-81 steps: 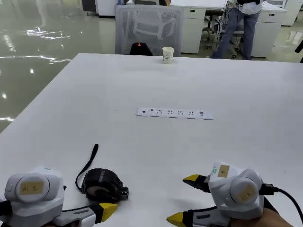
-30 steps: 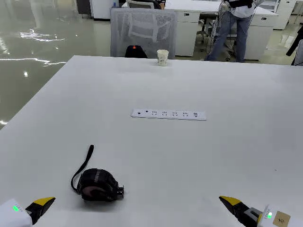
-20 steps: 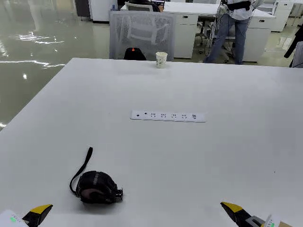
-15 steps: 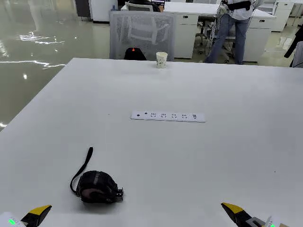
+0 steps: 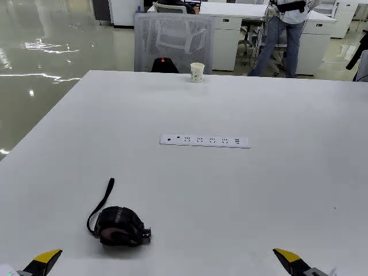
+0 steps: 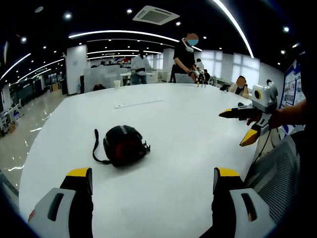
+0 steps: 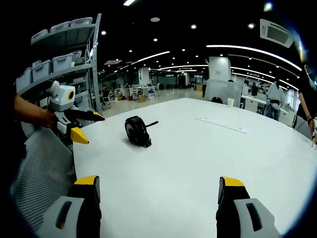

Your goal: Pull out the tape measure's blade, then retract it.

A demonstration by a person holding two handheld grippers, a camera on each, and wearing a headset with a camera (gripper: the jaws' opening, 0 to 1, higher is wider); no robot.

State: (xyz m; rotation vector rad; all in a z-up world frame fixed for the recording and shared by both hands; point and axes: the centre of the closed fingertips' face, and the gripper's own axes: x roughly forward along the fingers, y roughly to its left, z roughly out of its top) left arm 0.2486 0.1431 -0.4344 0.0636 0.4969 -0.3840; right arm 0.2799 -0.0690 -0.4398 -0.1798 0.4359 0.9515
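A black tape measure (image 5: 119,226) with a black wrist strap lies on the white table (image 5: 195,103), its blade drawn in. It sits ahead of my left gripper (image 6: 148,174), slightly left of centre, as the tape measure (image 6: 124,145). My left gripper is open and empty; one yellow fingertip (image 5: 45,257) pokes in at the bottom left of the head view. My right gripper (image 7: 158,182) is open too, with the tape measure (image 7: 137,131) farther off to its left. Its fingertip (image 5: 287,256) shows at the bottom right.
A white power strip (image 5: 204,140) lies across the middle of the table. A paper cup (image 5: 196,72) stands at the far edge, with a mesh chair (image 5: 172,40) behind it. A person (image 5: 284,29) stands at the desks beyond.
Both grippers have drawn back toward me and down, from beside the tape measure to the bottom edge of the head view. The tape measure has stayed put.
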